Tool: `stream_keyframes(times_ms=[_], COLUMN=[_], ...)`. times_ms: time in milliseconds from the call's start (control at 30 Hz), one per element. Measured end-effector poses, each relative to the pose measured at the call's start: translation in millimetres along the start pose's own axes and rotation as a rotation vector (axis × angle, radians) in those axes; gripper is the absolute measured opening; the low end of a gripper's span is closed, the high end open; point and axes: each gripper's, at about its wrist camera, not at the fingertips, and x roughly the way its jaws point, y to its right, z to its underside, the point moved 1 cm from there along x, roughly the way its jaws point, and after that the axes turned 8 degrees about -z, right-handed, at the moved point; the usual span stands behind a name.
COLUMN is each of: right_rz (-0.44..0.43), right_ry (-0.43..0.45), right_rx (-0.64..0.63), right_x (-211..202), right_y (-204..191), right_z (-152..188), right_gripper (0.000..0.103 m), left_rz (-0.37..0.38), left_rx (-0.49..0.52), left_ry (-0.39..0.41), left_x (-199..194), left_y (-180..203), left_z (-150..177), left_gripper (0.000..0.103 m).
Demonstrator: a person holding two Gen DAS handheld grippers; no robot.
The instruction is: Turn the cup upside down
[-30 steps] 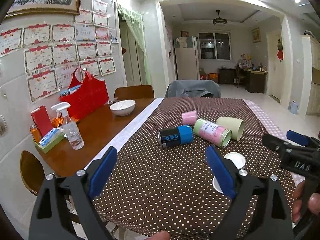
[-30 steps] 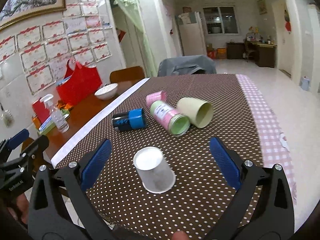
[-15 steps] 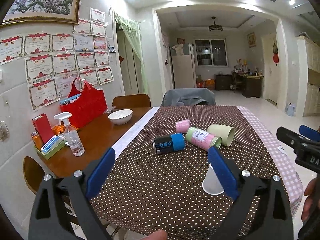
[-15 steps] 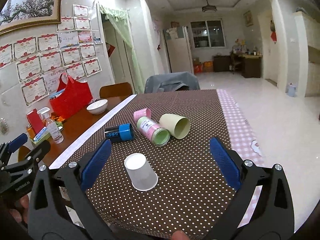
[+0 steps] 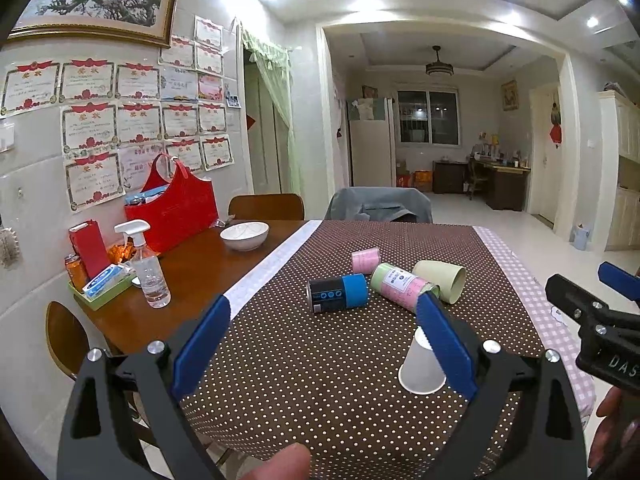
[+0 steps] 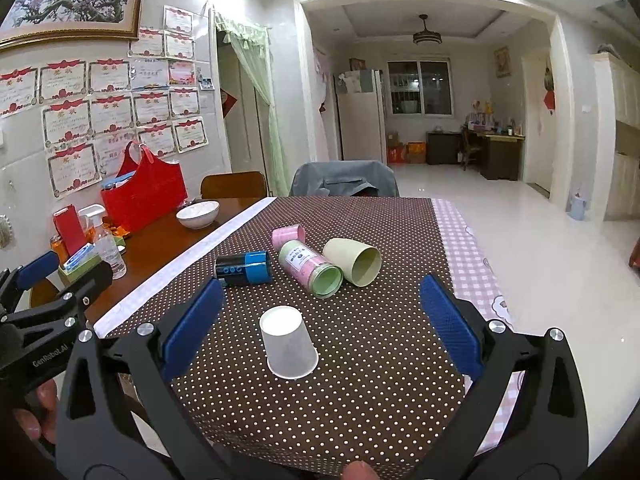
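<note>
Two grippers, both spread wide and holding nothing. White paper cup [image 6: 289,347] stands on the dotted tablecloth [image 6: 380,400] near the front edge of the table, rim down, closed base up, so its long axis is vertical. By the look of it the flip is already done; it sits flat, not tilted.

Key relation: the cup lies straight ahead of the right gripper [image 6: 320,322], a bit left of its centreline, between the blue pads and apart from both. From the left gripper [image 5: 322,342] it sits off to the right, partly hidden behind that gripper's right pad [image 5: 444,344]; contact there can't be judged, it looks like overlap in view only. So the right one is the better placed of the two, and I'd judge it nearer.

If another grasp is wanted: come in level from the front, pads on opposite sides of the wall, mid-height. Thin paper, so light squeeze or it will crush.

Behind the cup, well apart: blue-and-black can [image 6: 243,268], pink-and-green tube [image 6: 309,266], pale green cup [image 6: 354,261] and pink roll [image 6: 288,236], all lying on their sides. No need to reach past the white cup.
</note>
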Motion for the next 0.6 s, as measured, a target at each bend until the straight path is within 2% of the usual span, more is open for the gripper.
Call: stream_keyframes(times_ms=[600], right_rz=[0.009], right_ry=[-0.012], right_rx=[0.022], right_x=[2.1], right_y=[1.3], right_z=[2.7], right_gripper=[0.097], left_rz=[-0.029], left_rx=[-0.008], left_ry=[0.006], left_x=[-0.9], left_y=[-2.1], left_z=[-1.7], left_gripper=[0.093])
